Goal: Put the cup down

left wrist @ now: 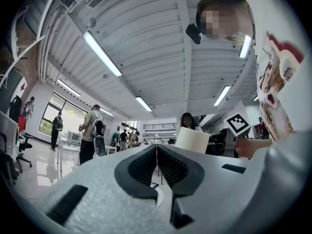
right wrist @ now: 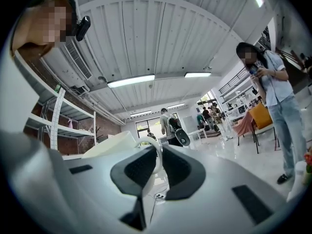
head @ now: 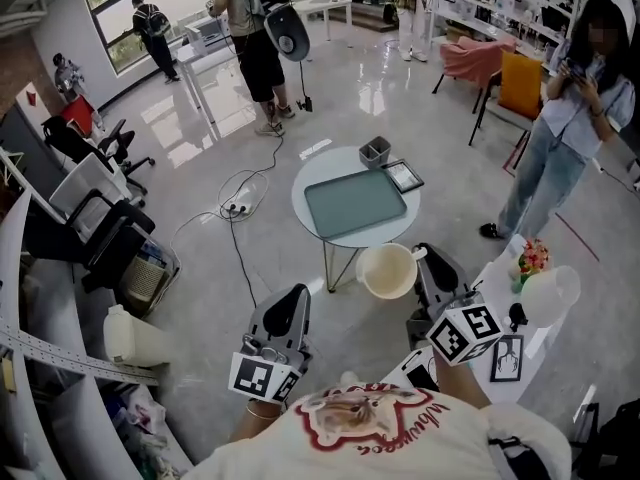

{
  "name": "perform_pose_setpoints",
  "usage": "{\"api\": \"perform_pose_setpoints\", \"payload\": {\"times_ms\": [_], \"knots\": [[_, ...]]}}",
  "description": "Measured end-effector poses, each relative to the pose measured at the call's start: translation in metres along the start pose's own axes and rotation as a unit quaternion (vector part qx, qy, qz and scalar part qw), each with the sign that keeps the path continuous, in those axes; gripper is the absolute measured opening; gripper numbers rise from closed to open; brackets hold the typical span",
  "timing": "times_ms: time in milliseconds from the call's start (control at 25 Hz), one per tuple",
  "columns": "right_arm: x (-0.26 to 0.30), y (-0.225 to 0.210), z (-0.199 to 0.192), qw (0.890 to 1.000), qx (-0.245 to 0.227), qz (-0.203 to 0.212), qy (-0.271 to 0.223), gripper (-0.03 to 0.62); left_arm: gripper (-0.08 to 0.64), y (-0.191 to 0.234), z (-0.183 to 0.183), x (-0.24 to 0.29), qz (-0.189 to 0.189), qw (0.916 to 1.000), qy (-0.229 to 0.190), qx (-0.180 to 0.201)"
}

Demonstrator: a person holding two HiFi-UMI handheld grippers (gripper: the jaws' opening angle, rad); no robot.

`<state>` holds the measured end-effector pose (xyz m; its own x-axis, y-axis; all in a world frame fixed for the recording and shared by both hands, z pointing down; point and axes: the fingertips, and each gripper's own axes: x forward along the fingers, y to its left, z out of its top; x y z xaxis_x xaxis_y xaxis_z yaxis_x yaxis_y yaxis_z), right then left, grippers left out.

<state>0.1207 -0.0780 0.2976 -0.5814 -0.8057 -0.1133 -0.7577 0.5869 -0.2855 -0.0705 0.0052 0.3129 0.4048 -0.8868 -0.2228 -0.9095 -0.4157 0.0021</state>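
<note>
A cream cup hangs in the air over the floor, just in front of the round white table. My right gripper is shut on its handle. In the right gripper view the white handle loop sits pinched between the jaws of the right gripper, and the cup body lies to the left. My left gripper is lower left of the cup, shut and holding nothing. In the left gripper view the left gripper has its pads pressed together, with the cup beyond them to the right.
On the table lie a grey-green tray, a small grey box and a dark tablet. A white side table on the right carries flowers and a jug. A person stands at the right. Cables trail on the floor.
</note>
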Motion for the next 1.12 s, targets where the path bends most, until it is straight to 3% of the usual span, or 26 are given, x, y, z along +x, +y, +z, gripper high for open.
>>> {"api": "perform_pose_setpoints", "payload": {"times_ms": [520,800,1120], "knots": [[0.059,-0.03,-0.018,1.0,0.018,-0.001,0.017,0.047,0.015,0.044,-0.019,0.048,0.014,0.9998,0.006,-0.01],[0.107,-0.053,-0.02,1.0,0.019,-0.017,0.015,0.047,0.017,0.077,-0.031,0.102,-0.01,0.9998,0.008,-0.015],[0.192,-0.089,-0.015,0.999,0.018,-0.044,0.0,0.046,0.017,0.145,-0.041,0.184,-0.039,0.9992,0.005,-0.007]]}}
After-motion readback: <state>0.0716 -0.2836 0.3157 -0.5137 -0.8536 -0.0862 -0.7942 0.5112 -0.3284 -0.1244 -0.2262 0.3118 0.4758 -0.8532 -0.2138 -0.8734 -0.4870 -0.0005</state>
